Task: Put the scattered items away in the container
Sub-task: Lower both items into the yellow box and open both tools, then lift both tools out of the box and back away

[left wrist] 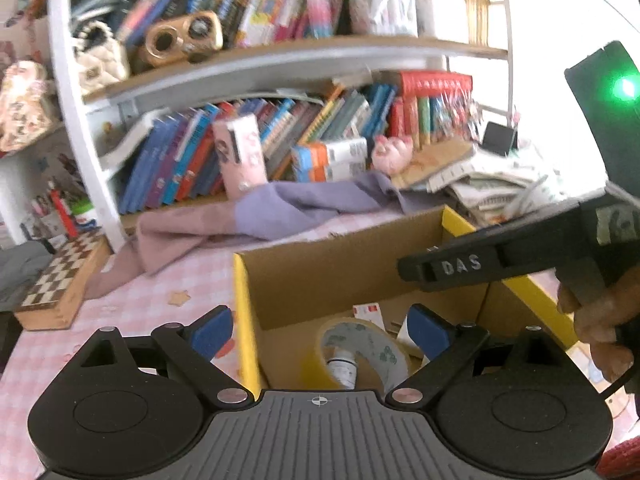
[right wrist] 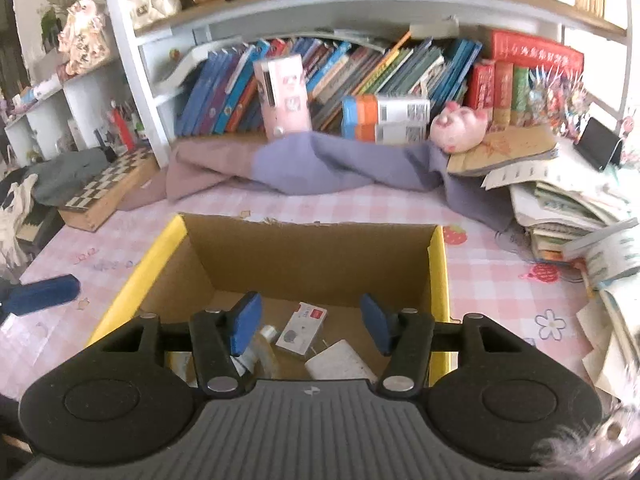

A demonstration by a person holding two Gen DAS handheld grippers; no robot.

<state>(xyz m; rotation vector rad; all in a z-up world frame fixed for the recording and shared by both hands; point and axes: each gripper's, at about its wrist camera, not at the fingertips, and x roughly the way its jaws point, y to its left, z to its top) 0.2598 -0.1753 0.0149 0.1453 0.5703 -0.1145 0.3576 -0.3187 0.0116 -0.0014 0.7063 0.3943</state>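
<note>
My left gripper (left wrist: 318,330) and right gripper (right wrist: 310,328) are both wide open and empty over the box (right wrist: 316,252) at 12 o'clock, where the tape roll (left wrist: 362,354), small bottle (right wrist: 266,334) and card packs (right wrist: 302,328) already lie, so I think little is left.

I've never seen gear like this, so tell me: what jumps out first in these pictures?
The open cardboard box with yellow edges sits mid-table on the pink checked cloth, holding a roll of tape, a small bottle and little packets. Both grippers, left gripper and right gripper, hang open over it, blue pads spread. Behind, a crammed bookshelf rises above a rumpled purple cloth.
</note>
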